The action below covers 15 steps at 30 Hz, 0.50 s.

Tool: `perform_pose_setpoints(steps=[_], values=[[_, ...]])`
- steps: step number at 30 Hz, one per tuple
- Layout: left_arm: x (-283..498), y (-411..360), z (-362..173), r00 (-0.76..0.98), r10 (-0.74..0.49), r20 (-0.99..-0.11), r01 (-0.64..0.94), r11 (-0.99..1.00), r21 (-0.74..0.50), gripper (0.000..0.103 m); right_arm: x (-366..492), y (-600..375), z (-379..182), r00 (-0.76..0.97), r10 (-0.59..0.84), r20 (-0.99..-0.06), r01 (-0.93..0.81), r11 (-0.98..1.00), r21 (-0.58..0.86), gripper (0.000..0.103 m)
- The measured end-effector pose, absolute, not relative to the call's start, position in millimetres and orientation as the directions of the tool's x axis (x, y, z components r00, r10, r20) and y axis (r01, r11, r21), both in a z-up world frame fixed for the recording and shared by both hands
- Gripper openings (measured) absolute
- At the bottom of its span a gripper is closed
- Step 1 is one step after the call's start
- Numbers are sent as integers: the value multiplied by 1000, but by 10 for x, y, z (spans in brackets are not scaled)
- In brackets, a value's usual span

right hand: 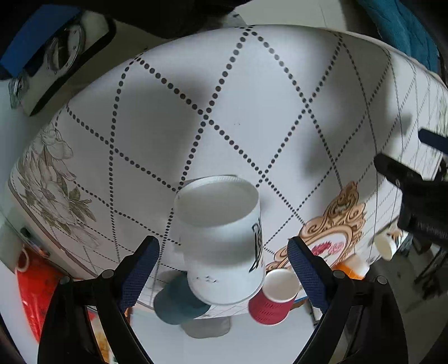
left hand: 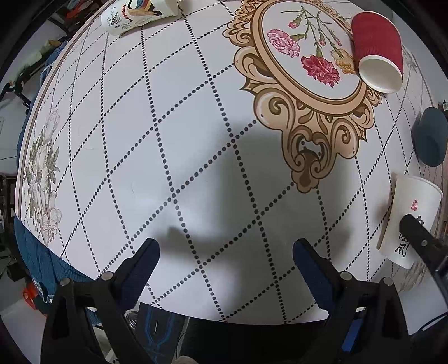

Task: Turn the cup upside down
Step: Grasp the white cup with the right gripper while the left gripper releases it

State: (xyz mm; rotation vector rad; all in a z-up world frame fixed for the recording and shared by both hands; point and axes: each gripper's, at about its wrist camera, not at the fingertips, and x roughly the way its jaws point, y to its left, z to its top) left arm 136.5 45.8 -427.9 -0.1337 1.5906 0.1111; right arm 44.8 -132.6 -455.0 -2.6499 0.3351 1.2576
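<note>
A white paper cup with black calligraphy [right hand: 224,246] stands between the fingers of my right gripper [right hand: 224,252], its flat base up toward the camera. The jaws are wide and the blue pads [right hand: 140,268] stand apart from the cup walls. The same cup [left hand: 408,221] shows at the right edge of the left wrist view with one right finger in front of it. My left gripper [left hand: 226,266] is open and empty over the white dotted tablecloth [left hand: 179,156], near the table's front edge.
A red ribbed cup [left hand: 378,53] lies on its side on the floral medallion, also in the right view [right hand: 273,299]. A bird-printed cup [left hand: 137,14] lies at the far edge. A dark teal round object [left hand: 431,137] sits at the right.
</note>
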Motion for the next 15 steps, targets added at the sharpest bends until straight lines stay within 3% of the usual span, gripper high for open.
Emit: perform_pose_setpoints(steps=[6, 8, 10, 15], values=[[1458, 534, -4313, -26, -12, -1000, -151, 988, -8, 98, 429, -1295, -4655, 609, -118, -784, -243, -969, -43, 93], [1491, 500, -4301, -29, -12, -1000, -152, 988, -7, 98, 422, -1282, -4685, 606, -123, -786, -244, -969, -36, 87], [1510, 510, -4328, -31, -10, -999, -153, 988, -6, 98, 469, -1259, -4746, 616, -131, -777, -241, -970, -28, 72], [1529, 606, -4394, -32, -13, -999, -157, 988, -7, 97, 534, -1207, -4810, 615, -136, -776, -251, -967, -29, 64]])
